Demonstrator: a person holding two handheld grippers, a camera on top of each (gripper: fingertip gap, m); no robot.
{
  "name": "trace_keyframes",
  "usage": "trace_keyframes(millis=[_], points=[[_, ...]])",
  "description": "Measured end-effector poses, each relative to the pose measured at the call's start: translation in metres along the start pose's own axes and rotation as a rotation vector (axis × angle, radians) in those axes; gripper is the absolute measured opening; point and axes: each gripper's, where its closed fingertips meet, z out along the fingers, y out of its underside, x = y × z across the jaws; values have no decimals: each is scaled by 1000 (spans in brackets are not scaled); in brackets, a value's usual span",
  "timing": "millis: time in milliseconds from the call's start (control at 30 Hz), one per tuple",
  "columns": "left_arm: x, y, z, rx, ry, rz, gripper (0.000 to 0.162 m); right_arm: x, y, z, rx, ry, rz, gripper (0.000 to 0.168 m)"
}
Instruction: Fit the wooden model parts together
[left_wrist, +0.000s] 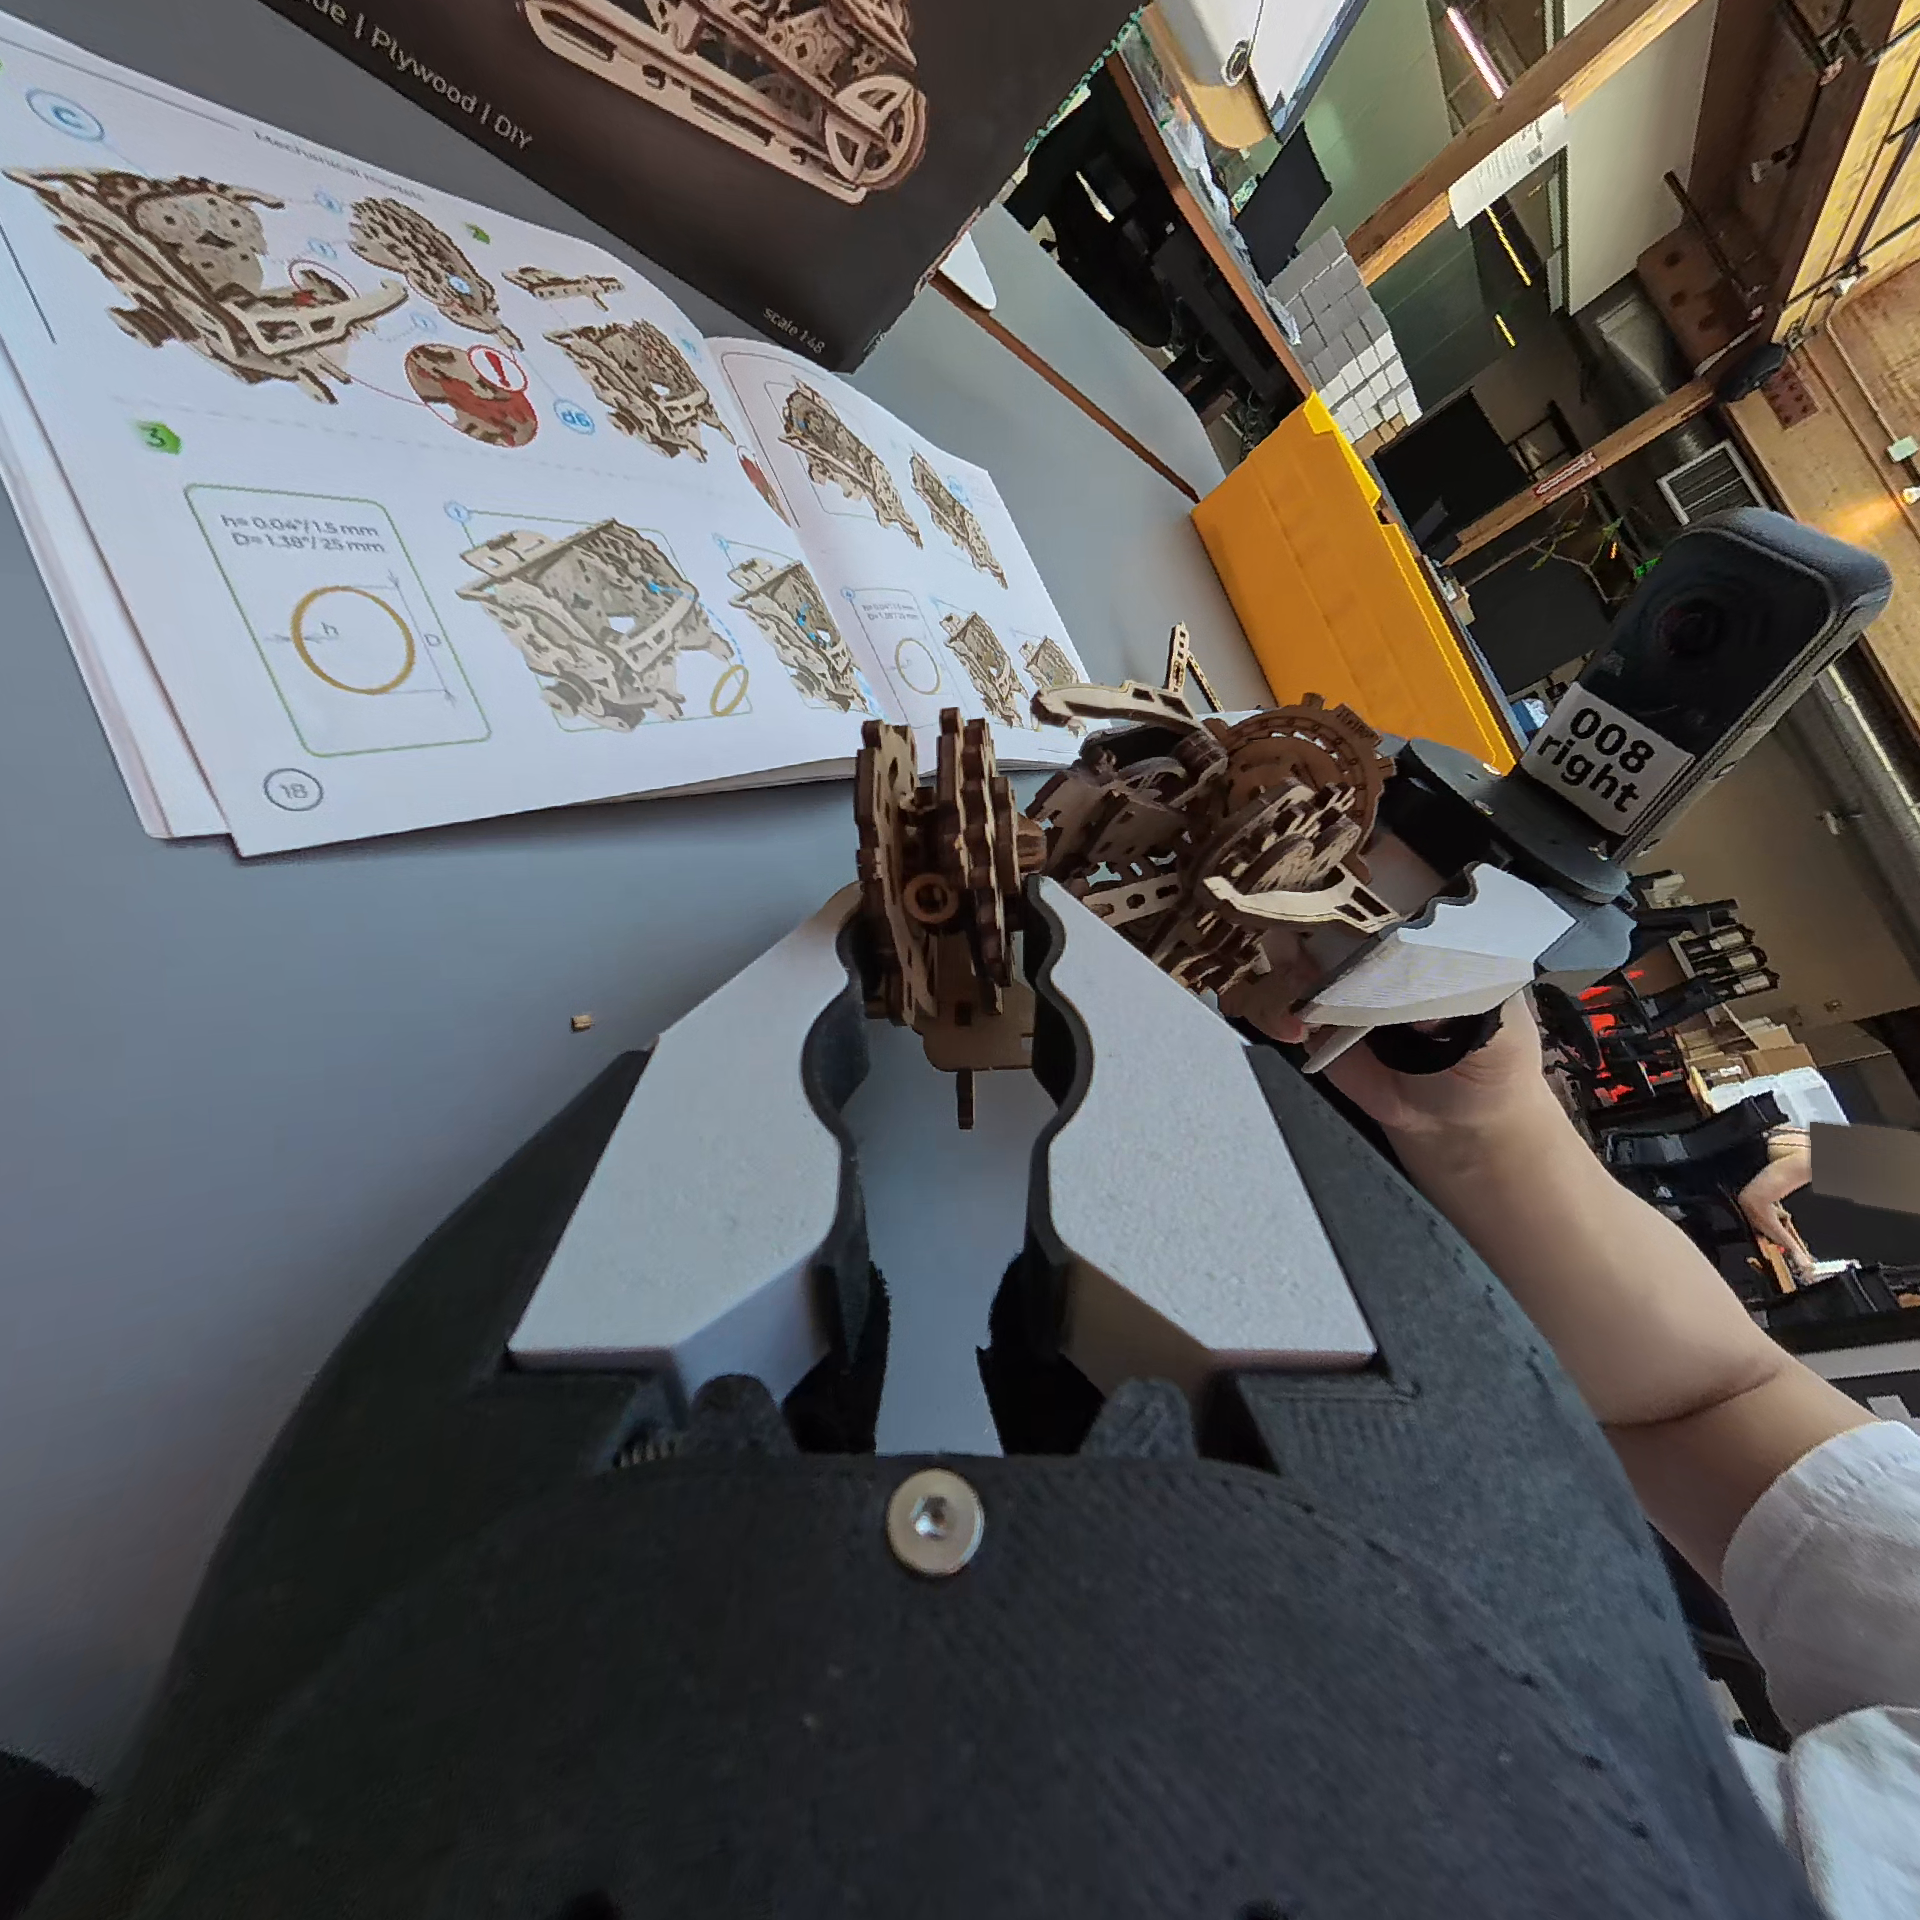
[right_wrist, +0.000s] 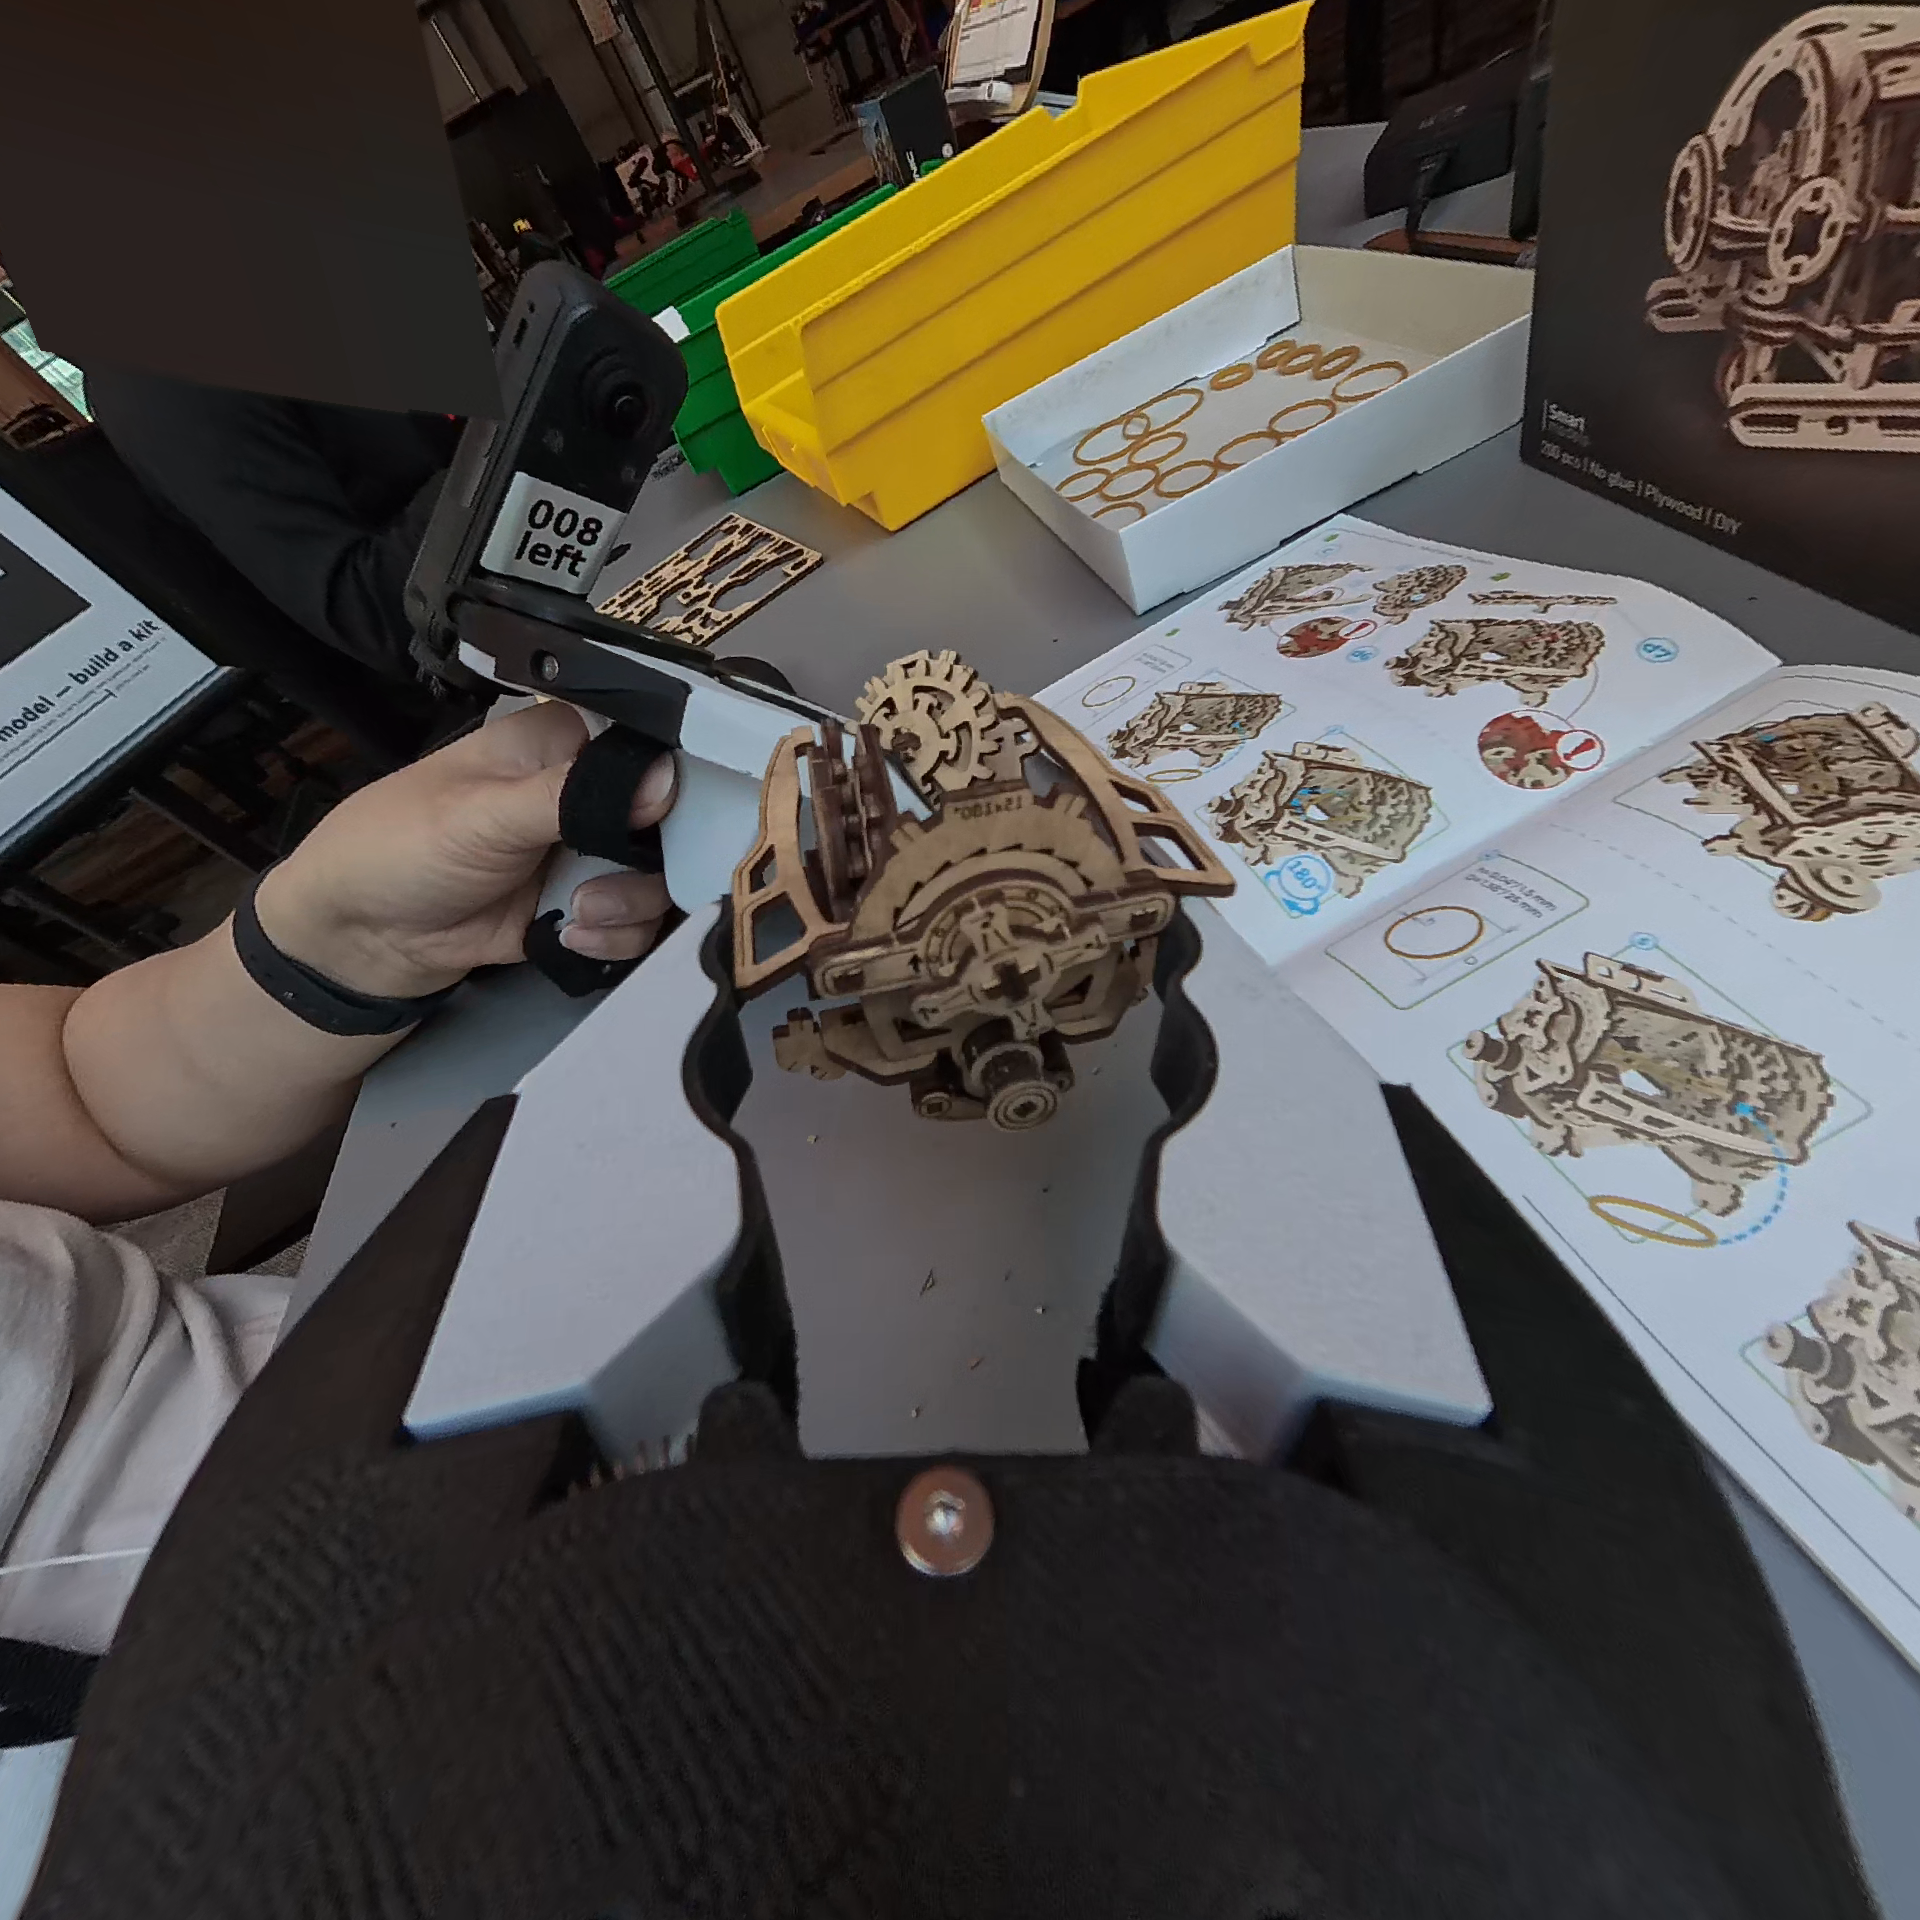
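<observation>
My left gripper (left_wrist: 940, 925) is shut on a small wooden gear cluster (left_wrist: 935, 883), held above the table. My right gripper (right_wrist: 951, 935) is shut on the larger wooden model body (right_wrist: 966, 935), gripping its two side frames. In the right wrist view the left gripper (right_wrist: 727, 717) comes in from the left and the gear cluster (right_wrist: 940, 727) sits at the top of the body, touching it. In the left wrist view the body (left_wrist: 1226, 842) is right of the gear cluster, held by the right gripper (left_wrist: 1434, 935).
An open instruction booklet (right_wrist: 1455, 831) lies on the grey table (left_wrist: 312, 1039), with the dark kit box (right_wrist: 1745, 260) behind it. A white tray (right_wrist: 1299, 509) of rubber bands, a yellow bin (right_wrist: 1018, 291), a green bin (right_wrist: 707, 416) and a punched wooden sheet (right_wrist: 717, 577) stand farther back. There is about 5 centimeters between the tips of the two grippers.
</observation>
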Motion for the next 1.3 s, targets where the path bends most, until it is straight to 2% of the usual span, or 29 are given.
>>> trace_keyframes(millis=[333, 767, 1167, 1300], points=[[6, -2, 1, 30, 42, -25, 26, 6, 3, 3, -18, 52, -50, 78], [16, 0, -3, 46, 116, 0, 42, 12, 7, 5, -26, 52, -32, 78], [12, 0, -5, 39, 58, 63, 47, 9, 6, 6, -20, 25, -40, 78], [16, -1, -10, 46, 51, 109, 54, 6, 5, 7, -16, 15, -53, 78]])
